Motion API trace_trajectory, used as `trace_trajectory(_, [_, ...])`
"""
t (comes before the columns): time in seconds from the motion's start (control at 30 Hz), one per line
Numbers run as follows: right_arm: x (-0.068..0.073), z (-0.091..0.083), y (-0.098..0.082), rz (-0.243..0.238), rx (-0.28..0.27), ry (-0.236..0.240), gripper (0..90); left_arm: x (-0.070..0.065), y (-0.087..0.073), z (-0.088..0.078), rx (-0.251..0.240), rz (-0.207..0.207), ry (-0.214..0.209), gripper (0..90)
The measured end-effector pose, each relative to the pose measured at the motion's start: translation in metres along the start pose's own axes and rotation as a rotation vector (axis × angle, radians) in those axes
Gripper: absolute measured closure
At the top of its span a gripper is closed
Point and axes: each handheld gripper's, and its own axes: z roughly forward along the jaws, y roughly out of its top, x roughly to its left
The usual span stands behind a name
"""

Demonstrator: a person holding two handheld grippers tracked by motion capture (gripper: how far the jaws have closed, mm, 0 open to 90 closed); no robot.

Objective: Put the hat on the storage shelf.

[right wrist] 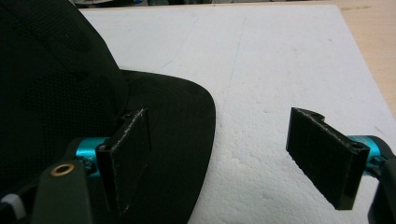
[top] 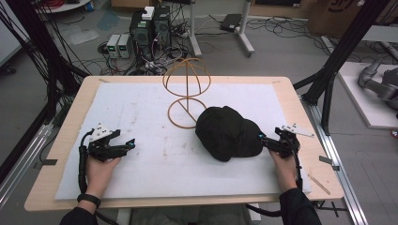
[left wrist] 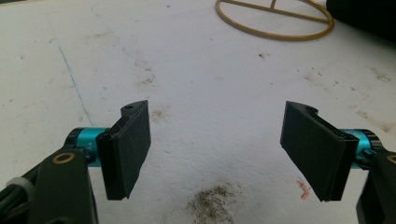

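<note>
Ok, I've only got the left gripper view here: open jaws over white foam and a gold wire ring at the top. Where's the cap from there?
Observer: The black cap lies on the white foam sheet, right beside the wire stand's base ring, on the person's right.
Operator: And is the ring part of something taller?
Observer: Yes, a gold wire dome rises on a stem above it, like a hat stand.
Operator: What's the right gripper doing?
Observer: The right gripper is open at the cap's brim. One jaw sits over the brim, the other over bare foam. Nothing is gripped yet.
</note>
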Motion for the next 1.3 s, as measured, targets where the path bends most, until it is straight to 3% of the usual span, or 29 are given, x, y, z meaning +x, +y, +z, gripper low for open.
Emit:
trace_trajectory(0.2, [0.001, 0.001, 0.000, -0.002, 0.005, 0.004, 21.8, -0.005, 0.001, 0.003, 0.026, 0.035, 0.016, 24.6])
trace_trajectory(0.5, [0.000, 0.000, 0.000, 0.000, 0.003, 0.007, 21.8, -0.007, 0.001, 0.004, 0.038, 0.057, 0.029, 24.6])
trace_trajectory(0.97, [0.005, -0.004, 0.000, -0.020, 0.002, 0.016, 21.8, -0.003, 0.001, 0.003, 0.028, 0.020, 0.016, 24.6])
trace_trajectory(1.07, [0.009, -0.011, 0.002, -0.028, -0.030, 0.027, 21.8, -0.002, 0.001, 0.003, 0.033, 0.015, 0.009, 24.9])
trace_trajectory(1.1, [0.010, -0.014, 0.002, -0.013, -0.042, 0.037, 21.8, -0.002, 0.001, 0.003, 0.033, 0.009, 0.013, 25.1])
trace_trajectory(1.3, [0.022, -0.034, 0.005, -0.033, -0.127, 0.110, 21.3, 0.002, 0.002, 0.005, 0.050, -0.027, 0.016, 25.7])
